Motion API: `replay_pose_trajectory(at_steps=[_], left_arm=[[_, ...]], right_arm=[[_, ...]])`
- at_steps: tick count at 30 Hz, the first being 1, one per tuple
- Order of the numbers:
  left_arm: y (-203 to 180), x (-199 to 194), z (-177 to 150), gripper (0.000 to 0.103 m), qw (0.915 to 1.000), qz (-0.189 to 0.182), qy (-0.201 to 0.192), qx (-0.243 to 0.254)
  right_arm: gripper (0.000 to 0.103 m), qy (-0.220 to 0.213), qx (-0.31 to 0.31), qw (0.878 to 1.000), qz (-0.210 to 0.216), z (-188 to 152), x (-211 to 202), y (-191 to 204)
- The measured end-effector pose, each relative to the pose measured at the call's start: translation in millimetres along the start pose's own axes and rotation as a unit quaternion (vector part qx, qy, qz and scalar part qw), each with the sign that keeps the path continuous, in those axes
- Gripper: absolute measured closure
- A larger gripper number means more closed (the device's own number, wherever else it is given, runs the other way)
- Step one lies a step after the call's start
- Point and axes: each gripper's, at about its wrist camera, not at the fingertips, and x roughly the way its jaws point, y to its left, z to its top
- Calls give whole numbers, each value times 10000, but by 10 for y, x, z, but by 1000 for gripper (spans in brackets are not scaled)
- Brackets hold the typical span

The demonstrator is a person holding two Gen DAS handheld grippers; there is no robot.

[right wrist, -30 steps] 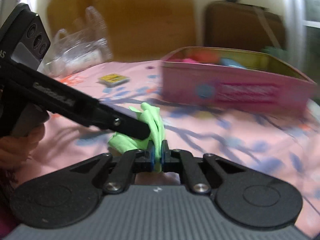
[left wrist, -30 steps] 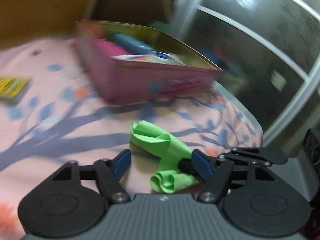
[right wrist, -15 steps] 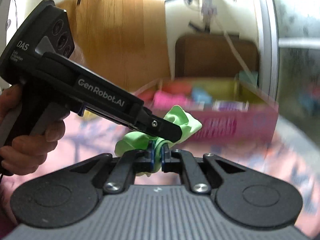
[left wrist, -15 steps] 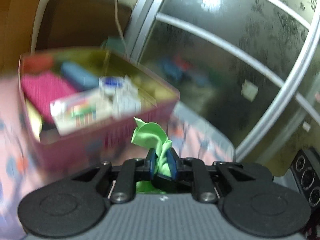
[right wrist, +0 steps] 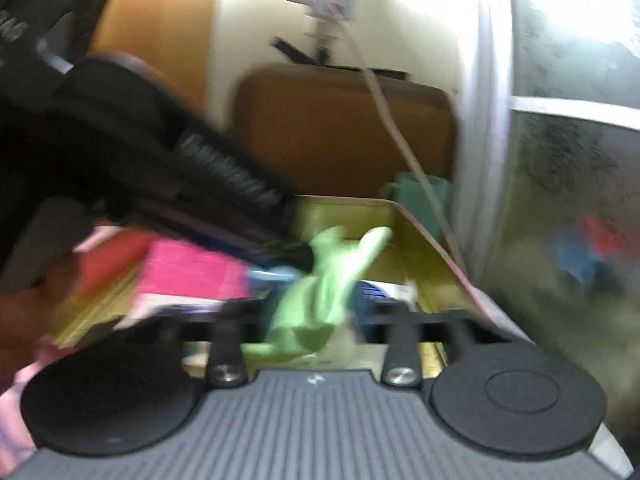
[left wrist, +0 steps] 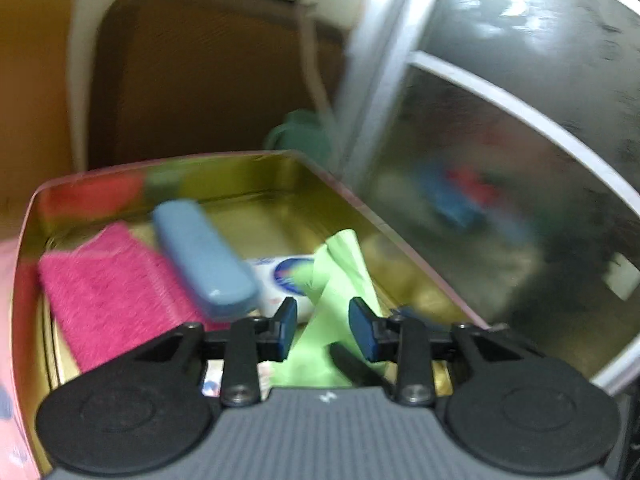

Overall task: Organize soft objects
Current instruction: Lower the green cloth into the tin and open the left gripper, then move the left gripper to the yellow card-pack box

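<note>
A light green cloth (left wrist: pixel 336 292) hangs over the open pink tin (left wrist: pixel 360 204) with its gold inside. My left gripper (left wrist: pixel 322 326) is open, its blue pads on either side of the cloth and apart from it. In the right wrist view the same cloth (right wrist: pixel 320 288) drops between the fingers of my right gripper (right wrist: pixel 316 316), which are spread wide; the view is blurred. The left gripper's black body (right wrist: pixel 160 184) crosses that view from the upper left.
Inside the tin lie a magenta towel (left wrist: pixel 108 292), a blue-grey case (left wrist: pixel 200 256) and a white packet (left wrist: pixel 280 276). A brown chair back (left wrist: pixel 200 72) stands behind the tin. A mirrored sliding door (left wrist: pixel 520 160) is close on the right.
Both grippers have moved forward over the tin and opened. The green cloth, gripped by both half a second ago, now hangs loose between the fingers.
</note>
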Motion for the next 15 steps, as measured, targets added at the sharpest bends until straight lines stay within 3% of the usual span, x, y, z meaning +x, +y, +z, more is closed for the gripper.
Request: replay_pose_trajectory(at_steps=[3, 9, 12, 15], left_arm=[[142, -199, -97, 73, 9997, 64, -196, -118], [540, -1057, -512, 70, 9952, 327, -837, -375], [967, -1504, -858, 69, 9887, 981, -953, -609], [1543, -1849, -1178, 69, 9719, 1803, -810, -1275]], right_arm=[[44, -13, 156, 9989, -438, -84, 48, -76], [43, -472, 729, 9957, -333, -177, -446, -26], [40, -732, 895, 9931, 174, -198, -737, 166], [37, -692, 656, 9913, 905, -263, -924, 499]])
